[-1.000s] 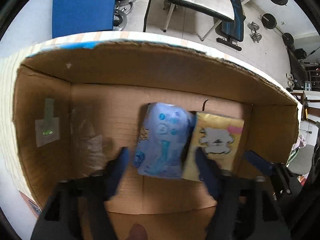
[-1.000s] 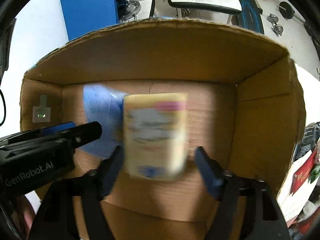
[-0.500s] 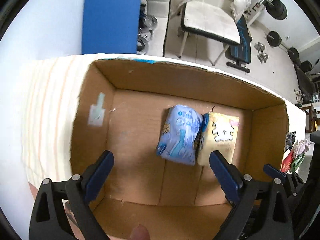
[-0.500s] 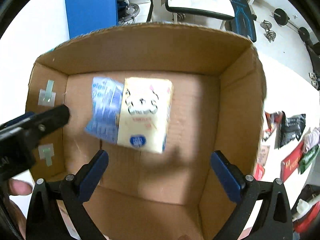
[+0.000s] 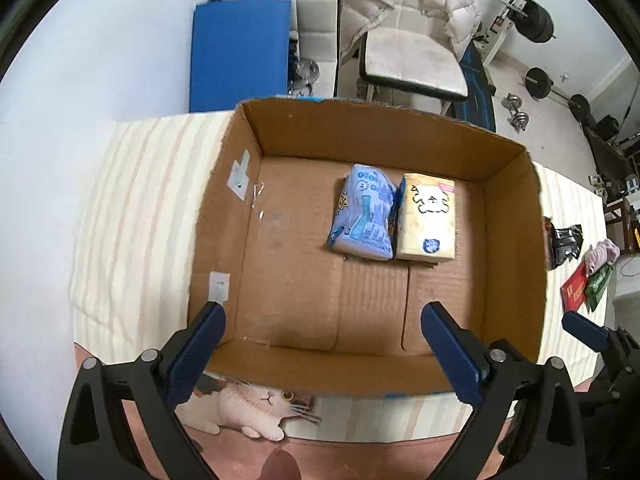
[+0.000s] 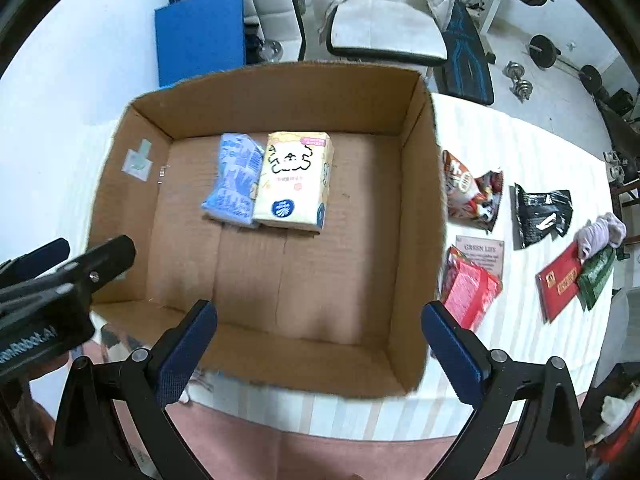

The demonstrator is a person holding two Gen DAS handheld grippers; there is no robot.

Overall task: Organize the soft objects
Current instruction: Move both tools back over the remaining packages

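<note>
Two hand-held grippers hang over an open cardboard box [image 5: 516,240] on a striped desk [image 6: 532,152]. The left gripper [image 5: 320,344] has its blue fingers [image 5: 196,348] spread wide apart, holding nothing. The right gripper [image 6: 318,344] is spread just as wide and is also empty.

Ahead of both sets of fingers, well beyond the tips, two soft packs lie on the box floor, touching side by side: a blue pack [image 5: 362,214] and a yellow pack [image 5: 428,218] printed with a cartoon animal. The blue one looks crumpled and leans slightly against the yellow.

To the right of the right fingers, outside the box, more items lie on the desk: a red pack [image 6: 470,292] closest to the right fingertip, a snack bag [image 6: 470,192], a black bag [image 6: 540,216], a purple cloth [image 6: 600,236], plus a red packet and a green one beside it.

Likely risks from here: reaching for the red pack, the right fingers could knock the box wall just beside it and shift the box. Thin, crinkly bags may slide out of a shallow pinch. A pack dropped carelessly could land on the two already inside and tip them out of line. The two grippers sit close together, so they might bump.
</note>
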